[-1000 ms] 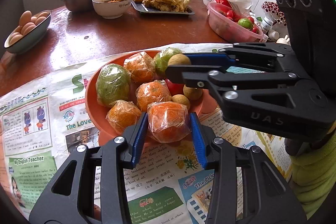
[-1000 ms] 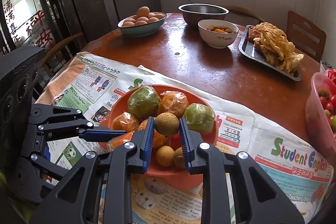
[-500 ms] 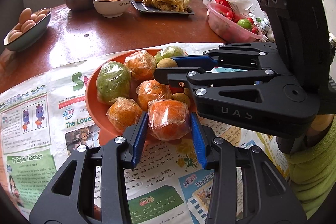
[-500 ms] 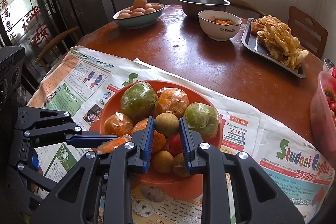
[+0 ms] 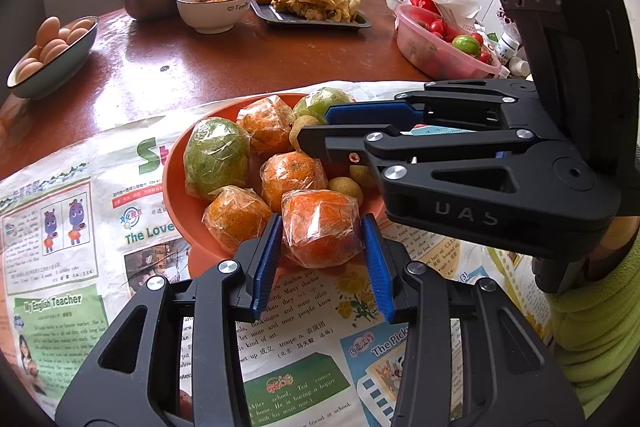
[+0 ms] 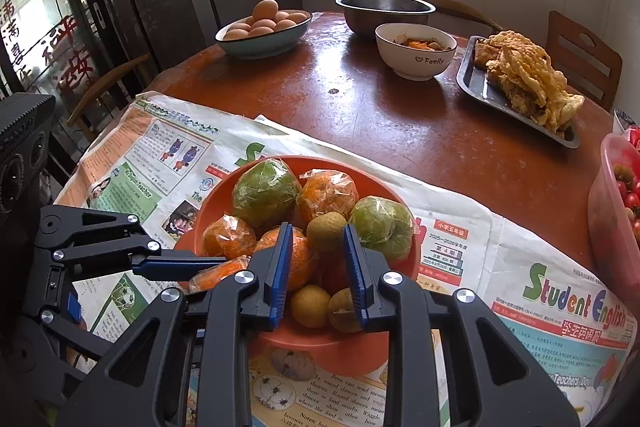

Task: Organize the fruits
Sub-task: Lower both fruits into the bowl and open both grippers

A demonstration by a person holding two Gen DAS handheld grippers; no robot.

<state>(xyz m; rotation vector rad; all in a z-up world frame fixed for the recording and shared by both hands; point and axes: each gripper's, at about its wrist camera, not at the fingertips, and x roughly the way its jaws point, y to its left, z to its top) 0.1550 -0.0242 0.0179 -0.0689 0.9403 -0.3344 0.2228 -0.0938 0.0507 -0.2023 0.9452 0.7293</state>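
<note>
Risk: my left hand-held gripper (image 5: 322, 255) pinches a film-wrapped orange (image 5: 320, 227), which may slip; right hand-held gripper (image 6: 318, 265) half-open, empty, around a longan (image 6: 326, 231)

Soft window daylight, tabletop glare, fisheye-warped edges

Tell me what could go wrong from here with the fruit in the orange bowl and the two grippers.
1. The left gripper pinches a wrapped orange at the bowl's near rim; the slick film could let it slip onto the newspaper.
2. The right gripper stands open around a longan perched on the pile; a nudge may roll it off.
3. Both grippers crowd the bowl and might collide.
</note>
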